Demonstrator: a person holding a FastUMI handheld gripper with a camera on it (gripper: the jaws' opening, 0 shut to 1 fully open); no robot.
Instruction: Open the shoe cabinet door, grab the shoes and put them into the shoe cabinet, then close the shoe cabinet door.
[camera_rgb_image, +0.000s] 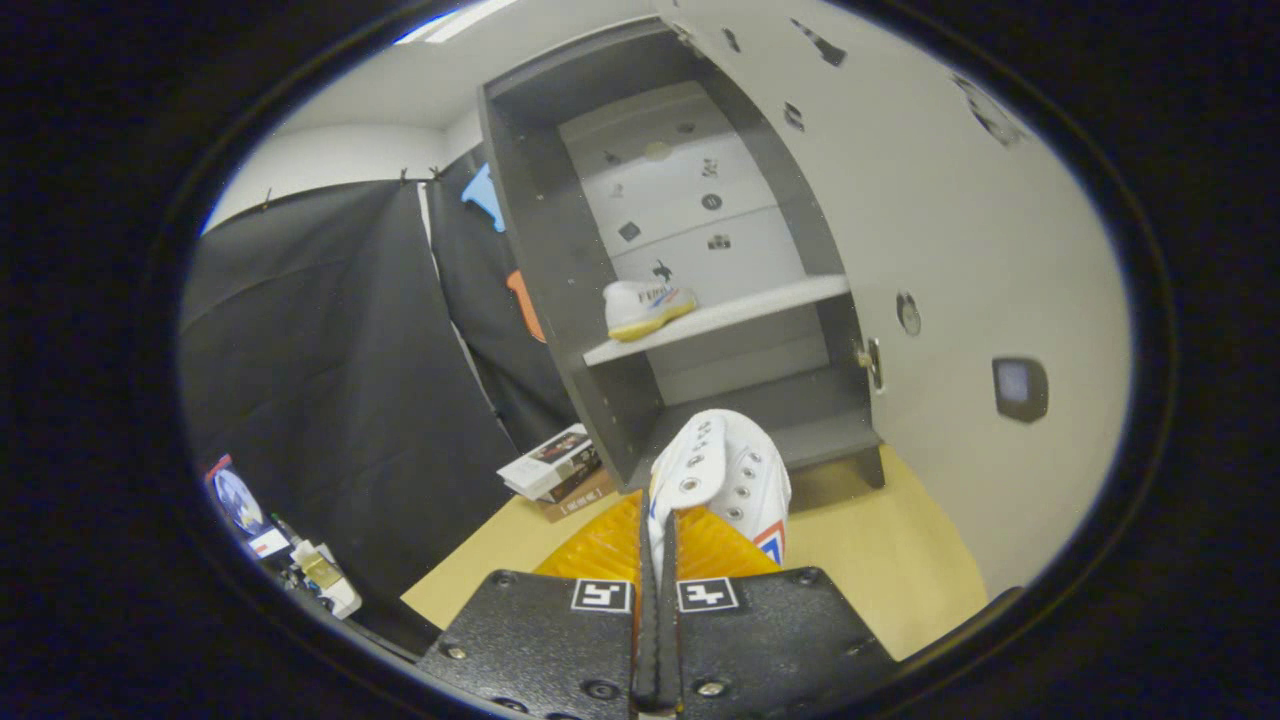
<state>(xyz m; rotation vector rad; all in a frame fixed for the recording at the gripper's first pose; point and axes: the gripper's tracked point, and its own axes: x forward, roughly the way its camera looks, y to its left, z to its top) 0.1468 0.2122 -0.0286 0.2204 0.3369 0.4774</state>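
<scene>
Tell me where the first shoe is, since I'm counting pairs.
In the gripper view, the first shoe sits on the cabinet shelf, at its left end, beyond the gripper shut on the second shoe.

Pale cabinet shelf (760, 305) (door open), one white shoe (645, 305) on it

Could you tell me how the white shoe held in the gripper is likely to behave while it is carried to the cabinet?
The gripper is shut on the shoe by a thin edge of its upper, so the shoe may hang and swing. It looks like a light canvas sneaker, probably bendy at the upper. Set down gently, its flat sole should rest steadily on the shelf.
</scene>
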